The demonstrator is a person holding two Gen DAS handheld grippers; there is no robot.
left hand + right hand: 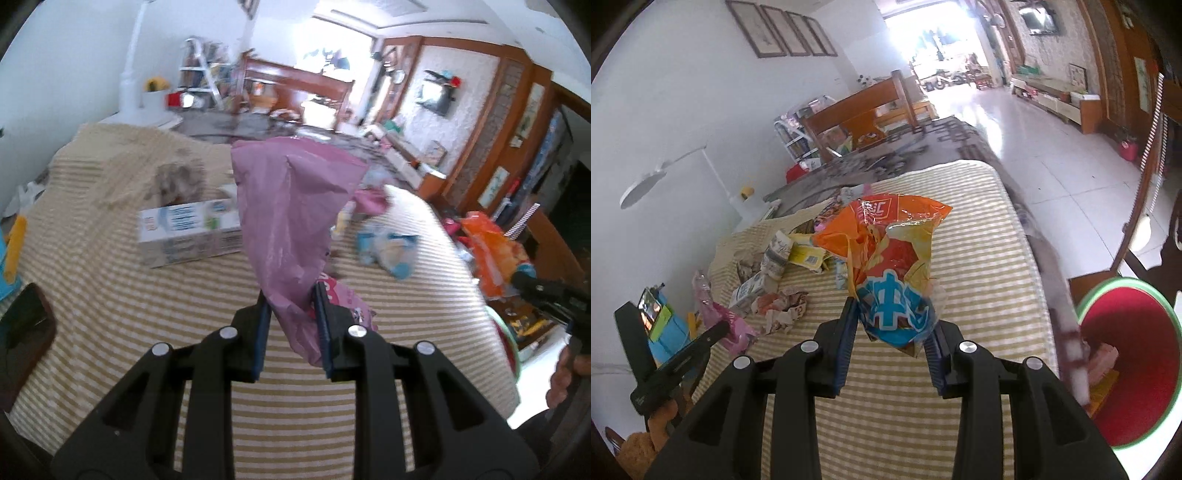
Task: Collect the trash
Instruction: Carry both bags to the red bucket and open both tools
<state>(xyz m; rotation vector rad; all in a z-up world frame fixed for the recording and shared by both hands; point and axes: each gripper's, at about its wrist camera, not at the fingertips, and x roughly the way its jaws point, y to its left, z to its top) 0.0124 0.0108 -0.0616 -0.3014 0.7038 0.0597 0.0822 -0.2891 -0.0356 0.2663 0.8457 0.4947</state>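
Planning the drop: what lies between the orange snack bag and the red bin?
In the right wrist view, only striped tablecloth and its edge separate the orange snack bag from the red bin.

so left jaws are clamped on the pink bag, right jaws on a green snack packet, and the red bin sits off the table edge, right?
One slip: the right gripper holds an orange snack packet, not green, as the right wrist view shows. The left gripper does clamp the pink bag, and the red bin sits beyond the table edge.

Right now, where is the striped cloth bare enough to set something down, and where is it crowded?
Bare: the striped cloth between the orange snack bag and the red bin, and nearest the grippers. Crowded: around the white carton and crumpled wrappers.
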